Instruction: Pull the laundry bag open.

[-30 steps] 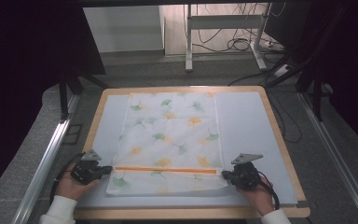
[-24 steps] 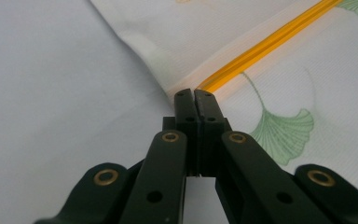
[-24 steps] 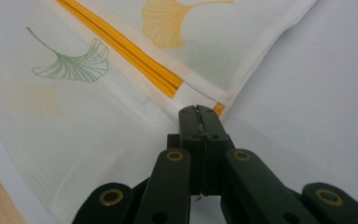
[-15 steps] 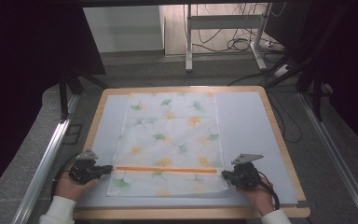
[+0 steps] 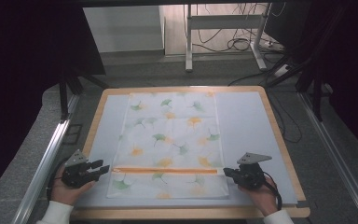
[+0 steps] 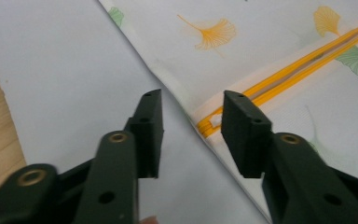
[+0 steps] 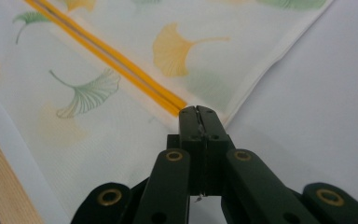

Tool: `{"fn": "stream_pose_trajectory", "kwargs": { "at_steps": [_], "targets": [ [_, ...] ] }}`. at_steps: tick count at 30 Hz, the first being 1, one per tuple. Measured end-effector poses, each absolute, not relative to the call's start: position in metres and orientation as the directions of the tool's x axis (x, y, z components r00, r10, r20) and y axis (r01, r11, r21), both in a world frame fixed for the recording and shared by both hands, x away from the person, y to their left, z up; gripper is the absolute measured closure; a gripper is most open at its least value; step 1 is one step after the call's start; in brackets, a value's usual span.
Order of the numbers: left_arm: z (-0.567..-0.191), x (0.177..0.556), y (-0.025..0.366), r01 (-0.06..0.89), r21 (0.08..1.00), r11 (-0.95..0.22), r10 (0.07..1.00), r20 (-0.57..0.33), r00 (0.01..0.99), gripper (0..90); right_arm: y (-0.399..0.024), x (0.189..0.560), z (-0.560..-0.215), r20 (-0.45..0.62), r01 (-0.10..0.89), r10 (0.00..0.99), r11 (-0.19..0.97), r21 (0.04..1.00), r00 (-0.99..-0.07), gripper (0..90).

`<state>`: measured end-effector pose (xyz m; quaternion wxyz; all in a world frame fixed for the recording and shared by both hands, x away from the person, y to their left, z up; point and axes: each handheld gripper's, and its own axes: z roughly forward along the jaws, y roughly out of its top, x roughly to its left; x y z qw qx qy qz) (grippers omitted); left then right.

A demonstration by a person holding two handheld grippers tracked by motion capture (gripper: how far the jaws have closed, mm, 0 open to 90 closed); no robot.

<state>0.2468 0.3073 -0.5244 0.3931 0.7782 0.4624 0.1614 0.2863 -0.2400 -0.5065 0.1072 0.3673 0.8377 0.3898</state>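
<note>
A white cloth bag (image 5: 168,135) printed with green and orange ginkgo leaves lies flat on a pale blue mat (image 5: 247,126). An orange zipper (image 5: 165,170) runs across it near the front edge. My left gripper (image 5: 103,169) rests on the mat just left of the zipper's left end, open. In the left gripper view, the left gripper (image 6: 191,116) has the zipper's end (image 6: 209,123) between its spread jaws. My right gripper (image 5: 226,172) is at the zipper's right end; in the right gripper view, the right gripper (image 7: 198,111) is shut on the bag's edge (image 7: 242,93) beside the zipper (image 7: 107,51).
A wooden frame (image 5: 282,144) borders the mat. Bare mat lies to either side of the bag. Metal rails (image 5: 42,163) run along both sides of the table. Beyond the far edge are table legs (image 5: 189,42) and floor cables (image 5: 235,44).
</note>
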Motion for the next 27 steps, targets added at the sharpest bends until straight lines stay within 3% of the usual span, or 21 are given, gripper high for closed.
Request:
{"fn": "stream_pose_trajectory", "kwargs": {
  "at_steps": [6, 11, 22, 27],
  "targets": [
    [-0.521, 0.247, 0.302, 0.562, 0.784, -0.263, 0.872, -0.056, 0.486, 43.8, -0.256, 0.29, -0.5, 0.096, 0.503, 0.716, 0.381, 0.776, -0.692, 69.3],
    [-0.522, 0.247, 0.3, 0.56, 0.782, -0.274, 0.882, -0.027, 0.47, 38.5, -0.275, 0.295, -0.499, 0.103, 0.509, 0.752, 0.331, 0.795, -0.651, 59.9],
    [-0.522, 0.246, 0.297, 0.553, 0.784, -0.282, 0.886, -0.008, 0.463, 34.8, -0.284, 0.297, -0.501, 0.102, 0.52, 0.773, 0.316, 0.794, -0.626, 53.2],
    [-0.521, 0.247, 0.298, 0.557, 0.784, -0.273, 0.888, -0.016, 0.459, 32.9, -0.284, 0.298, -0.502, 0.102, 0.53, 0.787, 0.307, 0.791, -0.608, 44.0]
  ]
}}
